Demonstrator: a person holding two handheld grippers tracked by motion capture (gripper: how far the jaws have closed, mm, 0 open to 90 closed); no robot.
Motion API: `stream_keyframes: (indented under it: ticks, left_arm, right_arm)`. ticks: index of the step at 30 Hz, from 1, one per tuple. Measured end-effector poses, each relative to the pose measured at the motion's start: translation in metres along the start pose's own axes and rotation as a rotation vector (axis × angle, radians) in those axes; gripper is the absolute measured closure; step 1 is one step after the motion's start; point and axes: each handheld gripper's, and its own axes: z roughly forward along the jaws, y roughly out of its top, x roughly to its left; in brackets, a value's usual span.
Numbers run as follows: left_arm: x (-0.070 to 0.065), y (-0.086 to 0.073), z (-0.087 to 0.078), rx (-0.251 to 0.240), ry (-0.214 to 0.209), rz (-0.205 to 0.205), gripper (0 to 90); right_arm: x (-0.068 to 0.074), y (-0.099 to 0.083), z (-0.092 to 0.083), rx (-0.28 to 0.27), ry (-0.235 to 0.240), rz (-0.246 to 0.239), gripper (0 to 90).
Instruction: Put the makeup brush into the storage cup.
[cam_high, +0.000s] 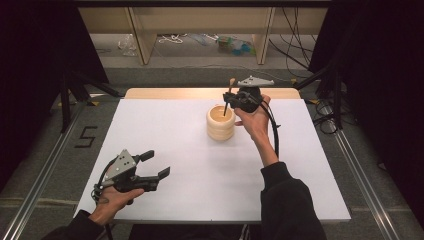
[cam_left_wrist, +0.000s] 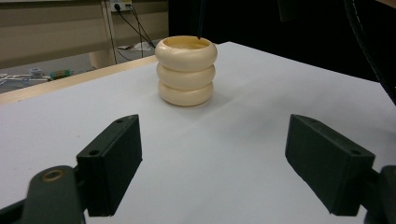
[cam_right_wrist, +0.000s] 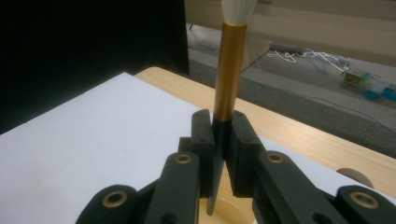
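A cream holder (cam_high: 220, 122) made of three stacked rings stands at the middle back of the white table (cam_high: 170, 135). My right gripper (cam_high: 228, 101) hovers just above it, shut on a brush (cam_high: 229, 94) with a black handle, a gold ferrule and pale bristles. In the right gripper view the brush (cam_right_wrist: 229, 70) stands upright between the jaws of my right gripper (cam_right_wrist: 220, 135), its handle tip pointing down into the holder's mouth (cam_right_wrist: 231, 212). My left gripper (cam_high: 156, 164) rests open near the front left, holding nothing. In the left gripper view it (cam_left_wrist: 212, 163) faces the holder (cam_left_wrist: 187, 70).
A wooden strip (cam_high: 200, 93) borders the table's far edge. Beyond it lie shelf legs, cables and small clutter on the floor (cam_high: 230, 45). Metal rails (cam_high: 45, 155) run along both sides. Dark curtains hang left and right.
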Motion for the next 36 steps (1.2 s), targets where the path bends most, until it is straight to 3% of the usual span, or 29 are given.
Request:
stream_keyframes:
  ticks: [5,6,16,18,23,26,36]
  left_arm:
    - [0.0,0.0,0.0,0.001,-0.002,0.002,18.3]
    - [-0.001,0.0,0.001,0.001,-0.011,-0.018,18.3]
    - [0.0,0.0,0.0,-0.002,-0.007,0.004,18.4]
    - [-0.001,0.0,0.0,-0.003,-0.004,-0.015,18.4]
    - [-0.001,0.0,0.0,-0.004,-0.004,-0.014,18.4]
    - [0.0,0.001,0.0,-0.002,-0.007,0.008,18.4]
    - [0.0,0.001,0.0,0.001,-0.007,0.007,18.4]
  right_arm:
    - [0.0,-0.002,0.006,0.01,0.003,0.003,83.0]
    - [0.0,-0.002,0.008,0.011,0.004,-0.001,83.1]
    - [0.0,-0.008,0.021,0.057,0.0,0.0,83.0]
    - [0.001,-0.01,0.024,0.067,-0.002,-0.001,83.1]
    - [0.001,-0.013,0.029,0.093,0.007,0.007,83.0]
    - [0.001,-0.014,0.032,0.101,-0.001,0.003,83.0]
    - [0.001,-0.021,0.039,0.146,-0.002,0.009,82.9]
